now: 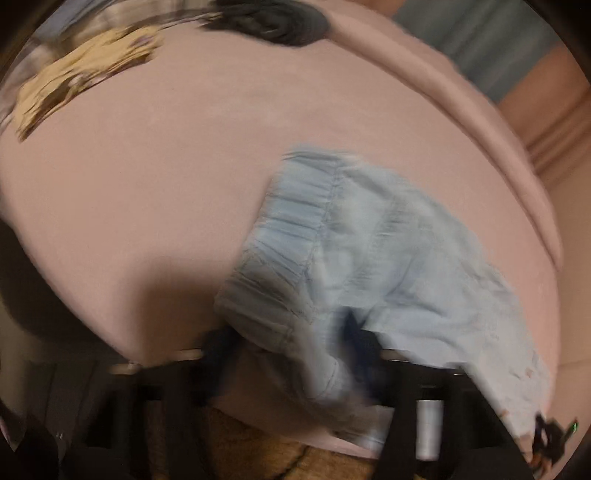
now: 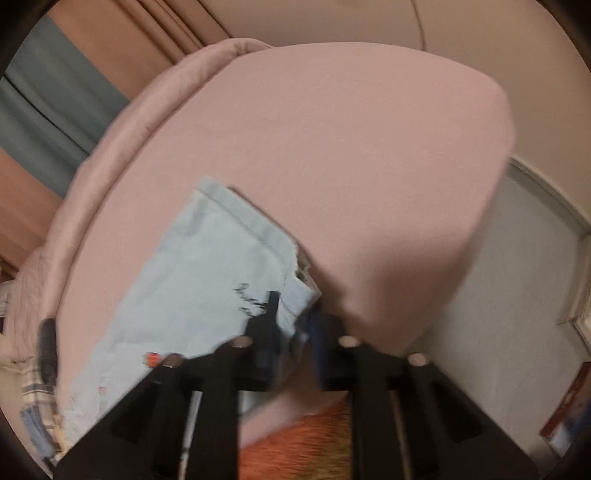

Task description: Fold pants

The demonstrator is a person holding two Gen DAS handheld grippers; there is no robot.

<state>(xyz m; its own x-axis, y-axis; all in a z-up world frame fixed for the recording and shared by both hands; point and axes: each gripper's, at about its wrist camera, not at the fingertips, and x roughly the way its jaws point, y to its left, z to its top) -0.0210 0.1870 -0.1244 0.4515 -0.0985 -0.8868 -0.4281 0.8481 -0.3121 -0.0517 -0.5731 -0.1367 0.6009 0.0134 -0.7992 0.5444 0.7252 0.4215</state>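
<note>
Light blue pants [image 1: 369,240] lie on a pink bed sheet [image 1: 147,166] near the bed's front edge, with the ribbed elastic waistband toward my left gripper [image 1: 291,343]. A bunch of the waistband fills the gap between its jaws, which are shut on it, and some cloth hangs below. In the right wrist view the pants [image 2: 192,280] show a stitched hem and a small dark print. My right gripper [image 2: 293,328] is nearly closed, pinching the corner of that leg end. Both views are blurred.
A yellow and plaid cloth [image 1: 85,81] and a dark garment [image 1: 273,22] lie at the far side of the bed. Curtains [image 2: 44,110] hang beyond the bed. An orange rug [image 2: 295,443] and grey floor [image 2: 517,277] lie below the bed's edge.
</note>
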